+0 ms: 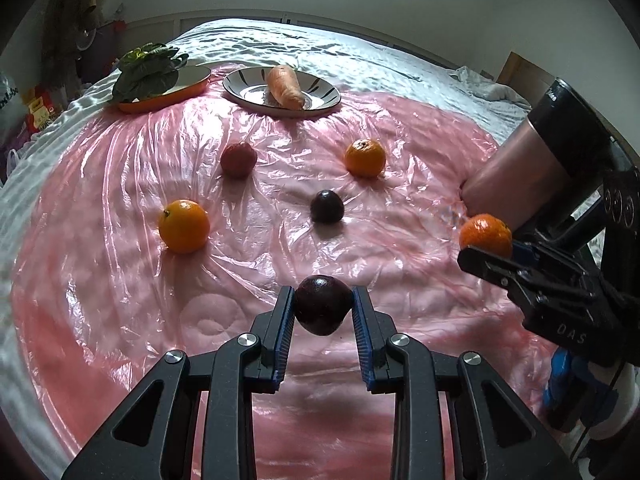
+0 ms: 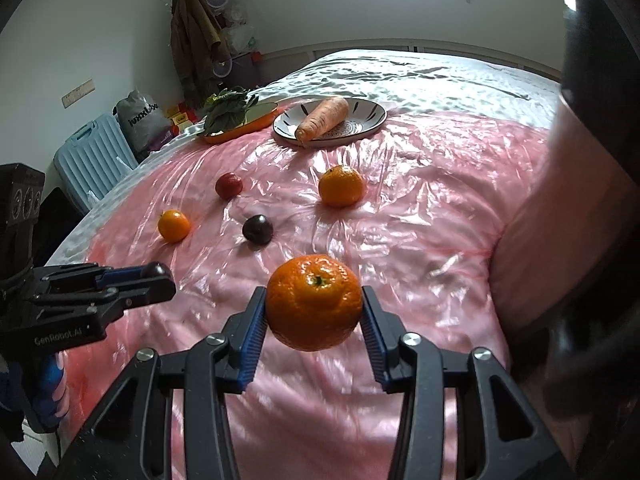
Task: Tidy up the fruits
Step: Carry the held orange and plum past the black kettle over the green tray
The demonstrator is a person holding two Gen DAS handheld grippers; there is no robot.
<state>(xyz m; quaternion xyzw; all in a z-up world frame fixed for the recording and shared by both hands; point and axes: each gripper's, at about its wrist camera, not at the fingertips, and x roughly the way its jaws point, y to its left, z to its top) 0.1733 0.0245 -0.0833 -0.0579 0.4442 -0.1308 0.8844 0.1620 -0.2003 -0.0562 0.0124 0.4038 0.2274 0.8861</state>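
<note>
My left gripper (image 1: pixel 323 300) is shut on a dark plum (image 1: pixel 323 305), held just above the pink sheet (image 1: pixel 120 280). My right gripper (image 2: pixel 314 304) is shut on a large orange (image 2: pixel 315 302), also lifted off the sheet. In the left wrist view that held orange (image 1: pixel 486 235) shows at the right edge. On the sheet lie a second dark plum (image 1: pixel 327 206), a reddish fruit (image 1: pixel 238 159) and two oranges (image 1: pixel 184 226) (image 1: pixel 365 157). At the back, a striped plate (image 1: pixel 320 96) holds a carrot (image 1: pixel 285 86), and an orange-rimmed plate (image 1: pixel 188 88) holds leafy greens (image 1: pixel 146 68).
The pink plastic sheet covers a grey bed (image 1: pixel 360 56). A pink bolster (image 2: pixel 560 220) lies along the right side. A blue suitcase (image 2: pixel 90 156), bags and a hanging coat (image 2: pixel 196 36) stand past the bed's left edge.
</note>
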